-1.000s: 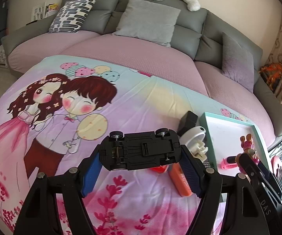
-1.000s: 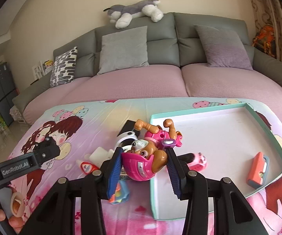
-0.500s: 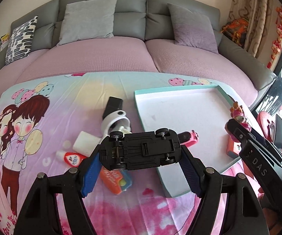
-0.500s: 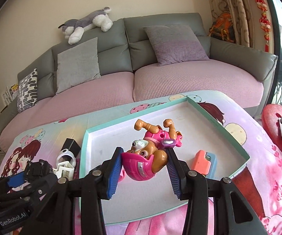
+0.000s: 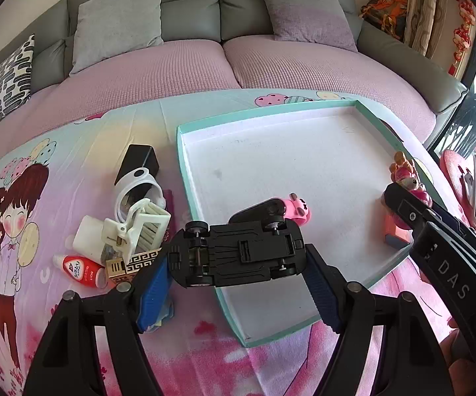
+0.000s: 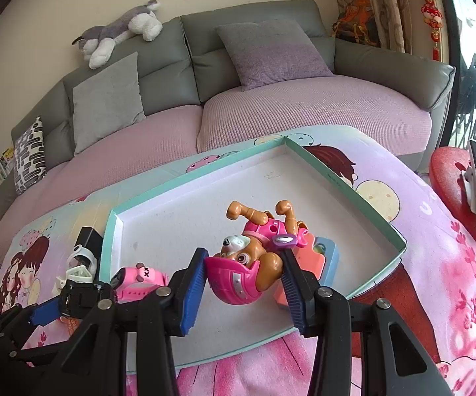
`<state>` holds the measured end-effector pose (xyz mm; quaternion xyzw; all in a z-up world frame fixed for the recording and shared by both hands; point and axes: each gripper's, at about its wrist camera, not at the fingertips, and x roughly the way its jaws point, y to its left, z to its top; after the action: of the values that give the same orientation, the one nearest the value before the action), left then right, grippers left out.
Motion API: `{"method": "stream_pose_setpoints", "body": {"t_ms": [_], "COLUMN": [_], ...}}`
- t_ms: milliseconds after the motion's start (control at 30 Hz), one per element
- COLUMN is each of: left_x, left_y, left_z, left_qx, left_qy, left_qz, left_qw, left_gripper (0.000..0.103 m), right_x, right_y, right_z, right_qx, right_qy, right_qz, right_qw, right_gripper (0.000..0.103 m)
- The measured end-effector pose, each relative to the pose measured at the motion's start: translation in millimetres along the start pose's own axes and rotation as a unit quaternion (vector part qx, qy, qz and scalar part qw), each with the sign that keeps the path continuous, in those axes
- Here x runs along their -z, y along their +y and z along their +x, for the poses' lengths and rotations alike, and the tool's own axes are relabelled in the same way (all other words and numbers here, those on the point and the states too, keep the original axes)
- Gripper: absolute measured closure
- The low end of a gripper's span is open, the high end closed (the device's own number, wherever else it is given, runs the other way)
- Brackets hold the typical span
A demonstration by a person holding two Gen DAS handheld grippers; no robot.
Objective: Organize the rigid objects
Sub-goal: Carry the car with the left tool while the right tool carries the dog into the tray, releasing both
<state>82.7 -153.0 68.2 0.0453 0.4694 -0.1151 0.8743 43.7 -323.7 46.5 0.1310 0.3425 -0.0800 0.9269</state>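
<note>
My left gripper [image 5: 238, 264] is shut on a black toy car [image 5: 238, 254], held belly-up over the near left corner of the teal-rimmed white tray [image 5: 185, 171]. My right gripper [image 6: 242, 283] is shut on a pink and brown puppy figure [image 6: 254, 254], held upside down over the tray's [image 6: 399, 234] near part. In the tray lie a pink watch toy [image 5: 295, 209] [image 6: 138, 280] and an orange and blue block [image 6: 327, 254] [image 5: 393, 231]. The right gripper with the puppy [image 5: 406, 178] shows at the right edge of the left wrist view.
Left of the tray lies a pile: a black box [image 5: 138, 161], a white ring-shaped piece [image 5: 135, 188], a white clip [image 5: 138, 227], a red tube [image 5: 79, 269], a gold patterned box [image 5: 128, 264]. A grey sofa [image 6: 271, 66] stands behind. A red stool [image 6: 452, 181] is at right.
Both grippers swung to the right, from over the cartoon cloth and the pile to over the tray, each still holding its toy. The tray now fills both views.
</note>
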Motion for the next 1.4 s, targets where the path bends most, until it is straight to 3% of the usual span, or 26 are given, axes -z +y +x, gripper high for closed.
{"method": "stream_pose_setpoints", "body": {"t_ms": [533, 933, 967, 1033, 1400], "left_x": [4, 2, 2, 2, 3], "left_y": [-16, -7, -7, -6, 12], "left_z": [16, 11, 10, 9, -1], "left_qx": [0.0, 0.009, 0.011, 0.009, 0.003], "left_qy": [0.023, 0.02, 0.019, 0.018, 0.01], "left_qz": [0.014, -0.002, -0.003, -0.003, -0.032], "left_qw": [0.9997, 0.9998, 0.9998, 0.9998, 0.9994], "left_gripper": [0.026, 0.025, 0.024, 0.015, 0.011], "right_x": [5, 5, 4, 4, 3], "right_y": [-6, 2, 3, 3, 2], "right_z": [12, 9, 9, 8, 5], "right_qx": [0.009, 0.014, 0.015, 0.019, 0.019], "right_qy": [0.035, 0.026, 0.024, 0.019, 0.009], "right_qz": [0.001, -0.014, -0.016, -0.015, -0.008], "right_qw": [0.999, 0.999, 0.999, 1.0, 1.0], "right_gripper": [0.055, 0.054, 0.052, 0.037, 0.024]}}
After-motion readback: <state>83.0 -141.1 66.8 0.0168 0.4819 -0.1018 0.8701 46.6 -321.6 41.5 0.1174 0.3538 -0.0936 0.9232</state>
